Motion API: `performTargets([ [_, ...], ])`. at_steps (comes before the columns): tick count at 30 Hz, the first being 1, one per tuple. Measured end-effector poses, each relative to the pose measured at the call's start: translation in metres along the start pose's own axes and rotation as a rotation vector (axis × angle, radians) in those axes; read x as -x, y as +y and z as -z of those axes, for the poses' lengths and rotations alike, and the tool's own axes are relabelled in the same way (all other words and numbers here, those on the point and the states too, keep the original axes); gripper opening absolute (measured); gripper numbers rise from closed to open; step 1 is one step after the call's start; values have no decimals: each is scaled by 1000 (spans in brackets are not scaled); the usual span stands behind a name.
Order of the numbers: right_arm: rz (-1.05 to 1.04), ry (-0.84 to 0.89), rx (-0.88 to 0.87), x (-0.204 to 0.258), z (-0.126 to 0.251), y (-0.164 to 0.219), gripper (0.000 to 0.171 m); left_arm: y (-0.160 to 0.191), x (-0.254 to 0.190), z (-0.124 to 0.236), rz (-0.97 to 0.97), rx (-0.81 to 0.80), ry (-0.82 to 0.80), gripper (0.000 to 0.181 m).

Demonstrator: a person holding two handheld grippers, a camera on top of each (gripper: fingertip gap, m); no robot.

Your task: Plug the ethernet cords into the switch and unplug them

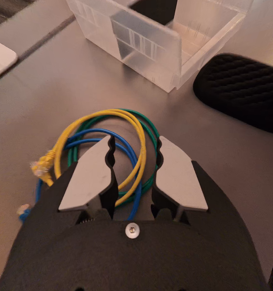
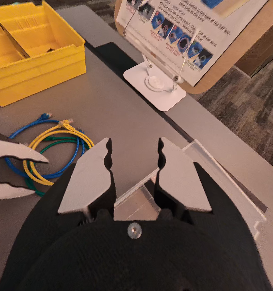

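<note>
Left hand-held gripper (image 1: pixel 135 141) wide, empty, over coiled yellow cord (image 1: pixel 139 141), blue cord (image 1: pixel 91 131), green cord (image 1: pixel 148 124) on worktop (image 1: pixel 69 88). Right hand-held gripper (image 2: pixel 135 142) wide, empty; clear bin (image 2: pixel 211 170) beneath it.

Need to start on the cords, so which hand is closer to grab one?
Left, probably: the left tool hangs open directly over the coiled yellow, blue and green ethernet cords; the right tool points at bare grey table.

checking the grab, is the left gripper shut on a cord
No, the left gripper is open above the coiled cords, holding none.
</note>
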State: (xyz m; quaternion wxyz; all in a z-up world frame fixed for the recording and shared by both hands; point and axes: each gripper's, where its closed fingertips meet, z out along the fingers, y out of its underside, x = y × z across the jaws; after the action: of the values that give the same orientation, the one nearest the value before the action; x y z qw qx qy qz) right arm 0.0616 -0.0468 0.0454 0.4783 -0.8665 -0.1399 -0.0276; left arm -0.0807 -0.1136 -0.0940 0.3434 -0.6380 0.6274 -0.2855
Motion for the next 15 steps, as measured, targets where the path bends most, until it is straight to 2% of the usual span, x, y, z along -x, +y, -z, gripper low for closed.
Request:
performTargets([
  [1,-3,10,-26,-1,6,-4,57,-10,9,13,2,-54,-13,49],
  [3,-6,43,-80,-6,19,-14,57,-32,45,51,-6,-146,-75,54],
  [5,5,86,-126,-11,30,-21,57,-50,109,102,-42,-185,-231,63],
  [7,22,117,-161,-14,36,-27,56,-62,187,150,-90,-200,-397,61],
  [8,25,124,-173,-15,37,-29,56,-62,216,164,-121,-186,-388,55],
  [11,31,101,-168,-15,29,-29,56,-33,282,166,-148,-8,-216,57],
  [15,24,139,-79,-30,9,-11,57,39,332,130,-108,310,-53,63],
])
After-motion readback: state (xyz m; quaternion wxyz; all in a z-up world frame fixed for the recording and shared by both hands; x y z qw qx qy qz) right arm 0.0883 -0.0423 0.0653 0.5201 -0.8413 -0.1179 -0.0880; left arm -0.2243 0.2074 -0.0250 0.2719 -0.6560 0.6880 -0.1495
